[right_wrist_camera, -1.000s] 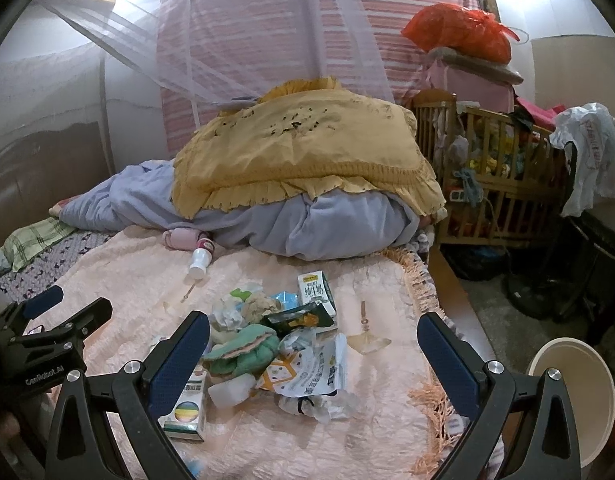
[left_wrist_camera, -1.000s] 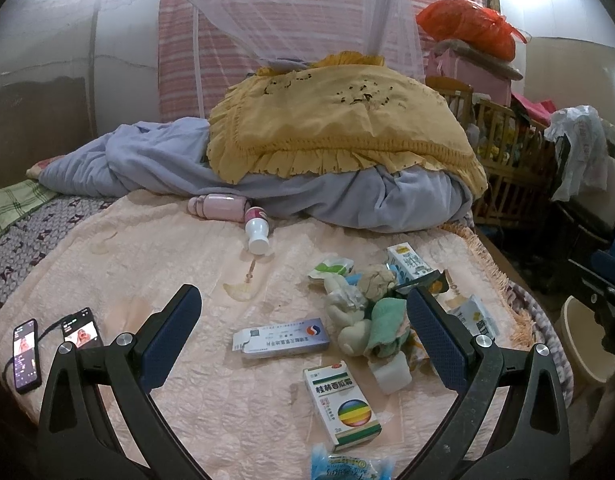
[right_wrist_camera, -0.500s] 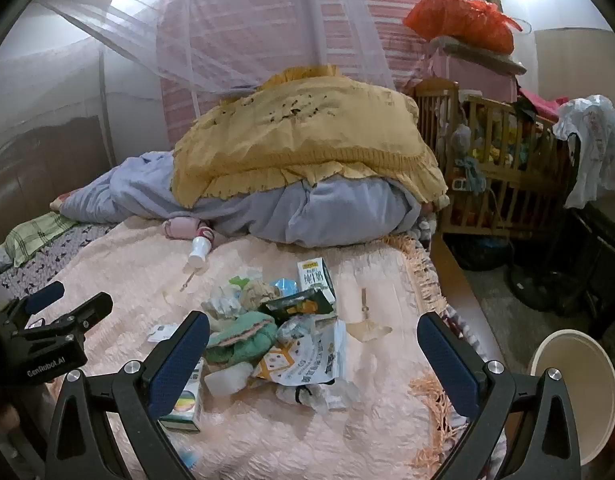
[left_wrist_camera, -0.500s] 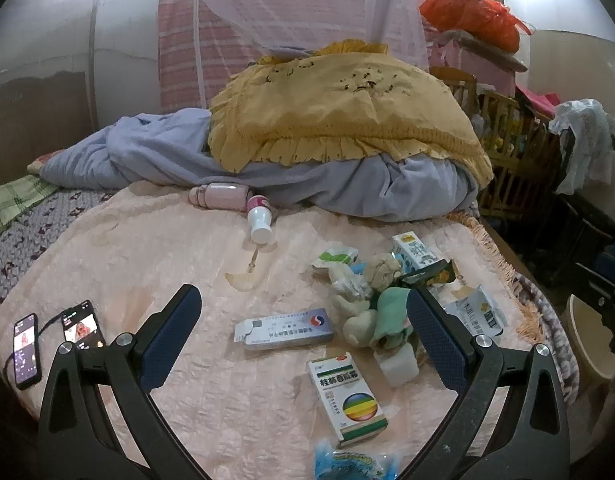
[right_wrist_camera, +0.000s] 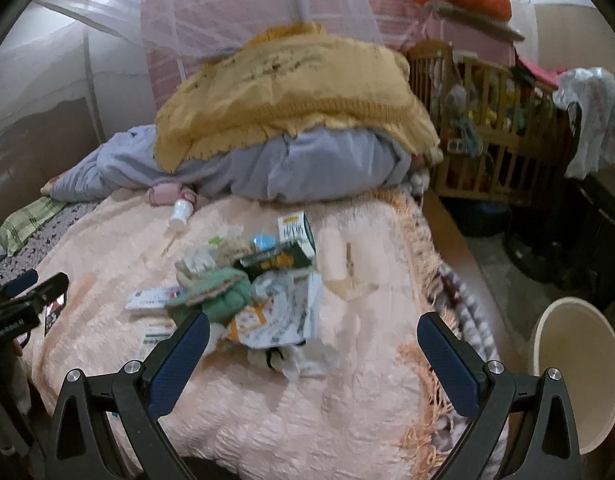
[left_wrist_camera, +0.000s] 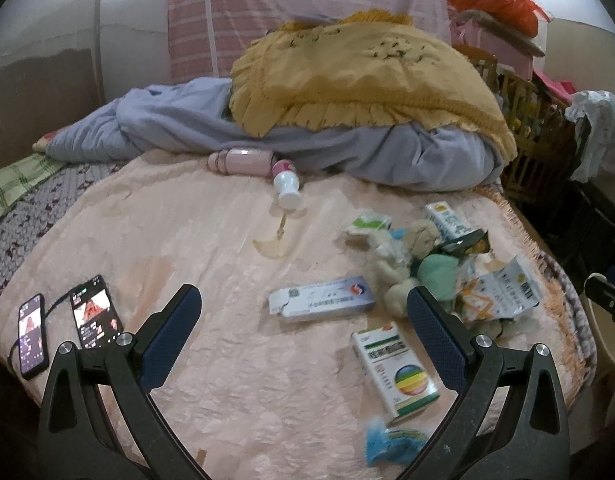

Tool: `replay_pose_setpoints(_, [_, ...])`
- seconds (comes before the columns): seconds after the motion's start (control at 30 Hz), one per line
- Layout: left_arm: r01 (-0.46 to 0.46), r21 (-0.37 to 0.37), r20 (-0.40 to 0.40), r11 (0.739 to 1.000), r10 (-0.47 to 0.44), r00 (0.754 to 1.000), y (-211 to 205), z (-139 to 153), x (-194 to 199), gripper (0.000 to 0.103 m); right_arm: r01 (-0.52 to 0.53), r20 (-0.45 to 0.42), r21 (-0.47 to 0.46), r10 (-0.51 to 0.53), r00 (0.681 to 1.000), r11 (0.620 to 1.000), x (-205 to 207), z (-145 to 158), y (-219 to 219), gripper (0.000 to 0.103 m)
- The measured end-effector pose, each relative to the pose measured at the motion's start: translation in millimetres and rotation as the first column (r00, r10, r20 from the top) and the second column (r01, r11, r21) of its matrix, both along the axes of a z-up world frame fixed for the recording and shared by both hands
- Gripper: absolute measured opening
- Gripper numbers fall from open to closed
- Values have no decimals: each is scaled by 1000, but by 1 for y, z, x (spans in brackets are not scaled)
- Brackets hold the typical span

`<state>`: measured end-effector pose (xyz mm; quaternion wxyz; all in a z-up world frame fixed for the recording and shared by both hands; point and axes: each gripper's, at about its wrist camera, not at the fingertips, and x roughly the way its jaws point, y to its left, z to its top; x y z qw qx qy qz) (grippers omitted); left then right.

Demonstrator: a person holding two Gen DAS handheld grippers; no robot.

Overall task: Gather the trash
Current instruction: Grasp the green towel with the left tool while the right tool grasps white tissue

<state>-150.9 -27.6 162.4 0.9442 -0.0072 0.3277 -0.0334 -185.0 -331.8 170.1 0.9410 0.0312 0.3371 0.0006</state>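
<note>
Trash lies scattered on a peach bedspread (left_wrist_camera: 187, 240). A long white and blue box (left_wrist_camera: 321, 304) lies just ahead of my left gripper (left_wrist_camera: 303, 332), which is open and empty. A white and green medicine box (left_wrist_camera: 395, 368) rests near its right finger, with a blue wrapper (left_wrist_camera: 391, 438) below. Crumpled tissues and a green cloth (left_wrist_camera: 437, 272) sit further right, beside a torn white packet (left_wrist_camera: 499, 292) and a small carton (left_wrist_camera: 447, 220). My right gripper (right_wrist_camera: 313, 348) is open above the same pile, near the torn packet (right_wrist_camera: 283, 316) and green cloth (right_wrist_camera: 219, 292).
Two lit phones (left_wrist_camera: 63, 324) lie at the bed's left edge. A white bottle (left_wrist_camera: 285, 186) and pink case (left_wrist_camera: 243, 160) sit by the grey quilt (left_wrist_camera: 347, 148) under a yellow cover. A cream bin (right_wrist_camera: 575, 372) stands on the floor right of the bed, near a wooden crib (right_wrist_camera: 495, 128).
Both grippers have moved forward over the bed, so the trash pile looks closer and lower in view. Both stay open and nothing has been picked up.
</note>
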Motion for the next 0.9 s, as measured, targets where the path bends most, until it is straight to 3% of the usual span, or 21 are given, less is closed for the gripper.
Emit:
replay_pose_setpoints(0.1, [7, -1, -17, 1000, -7, 1000, 2, -7, 2, 102, -15, -46, 5, 15, 999, 1000, 6, -17, -2, 100])
replay_pose_setpoints(0.2, [26, 2, -26, 1000, -26, 999, -4, -10, 5, 102, -23, -82, 21, 25, 996, 1000, 13, -30, -3, 91])
replay_pose_setpoints(0.33, [72, -25, -46, 997, -74, 996, -16, -11, 12, 102, -28, -119, 64, 36, 992, 998, 28, -43, -8, 90])
replay_pose_setpoints(0.6, [164, -16, -72, 986, -164, 984, -50, -16, 27, 102, -57, -154, 52, 65, 986, 997, 35, -49, -16, 90])
replay_pose_setpoints(0.7, [195, -1, -82, 981, -195, 977, -65, -20, 33, 102, -88, -206, 17, 90, 974, 996, 28, -66, -17, 90])
replay_pose_setpoints(0.9, [254, 4, -141, 967, -251, 958, -94, -33, 53, 102, -142, -235, 42, 148, 961, 989, 42, -99, -7, 90])
